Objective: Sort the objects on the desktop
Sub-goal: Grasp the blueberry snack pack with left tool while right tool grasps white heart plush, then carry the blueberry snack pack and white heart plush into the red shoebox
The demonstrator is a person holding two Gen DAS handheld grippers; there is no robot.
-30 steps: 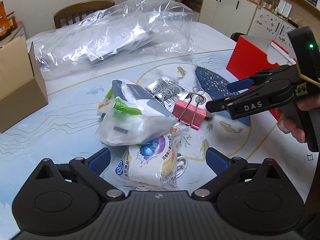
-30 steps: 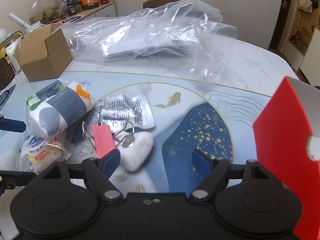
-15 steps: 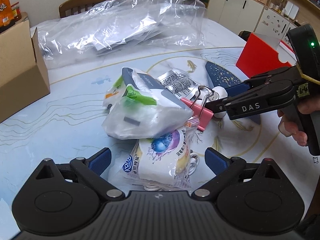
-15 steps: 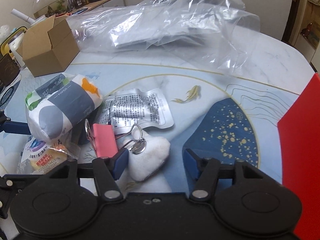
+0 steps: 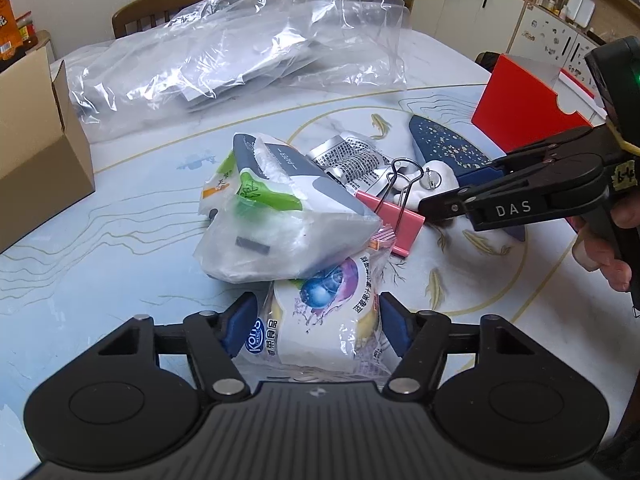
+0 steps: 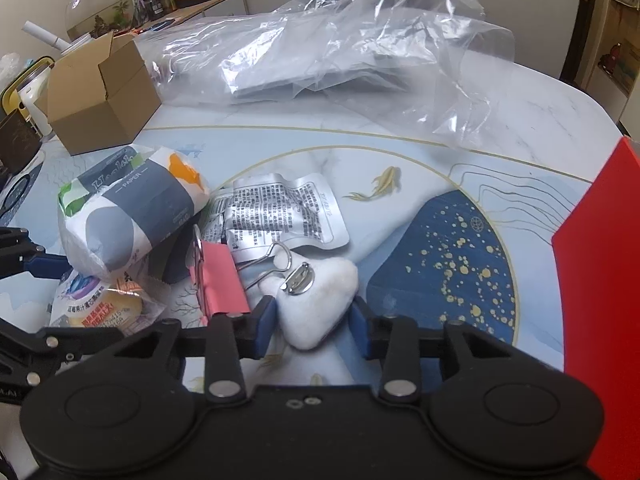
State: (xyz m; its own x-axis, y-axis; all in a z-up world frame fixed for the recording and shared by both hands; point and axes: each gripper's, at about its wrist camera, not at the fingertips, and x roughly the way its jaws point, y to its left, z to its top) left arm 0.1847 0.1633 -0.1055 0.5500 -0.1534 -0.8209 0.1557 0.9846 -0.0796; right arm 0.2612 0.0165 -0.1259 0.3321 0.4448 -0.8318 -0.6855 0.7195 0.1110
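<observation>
**Two claws down on the heap, each around one item**

One white plush piece (image 6: 320, 304), roughly triangular, with a silver pin clasp on top, lying mid-table on the pale patterned table (image 6: 520, 128); pinched between the blue pads of the right claw (image 6: 314, 320), pressed in on both flanks. One pink binder clip (image 6: 220, 280) just beside it on the left, wire handles folded out, one loop reaching over the plush. One silver foil sachet (image 6: 280, 208) behind, covered in small black print too fine to read.

One snack packet (image 5: 324, 316) in clear wrap, showing a blueberry picture, Chinese characters and a round blue logo reading "Kolus" or similar; sitting between the pads of the left claw (image 5: 314, 326), jaws closing, pads at or nearly at the wrapper's sides — cannot tell for sure whether pressing. One tissue pack (image 5: 280, 216) in white, grey, green and orange resting partly on top of it, marked "PAPER".

One red box (image 5: 524, 108) at the right edge. One brown cardboard box (image 5: 36, 176), flaps open, at the left. One large crumpled clear plastic bag (image 5: 240, 52) across the far side, grey sheets inside. One wooden chair back (image 5: 168, 4) beyond. "DAS" in white on the right claw's arm, held by a hand (image 5: 600, 248) at the right border.
</observation>
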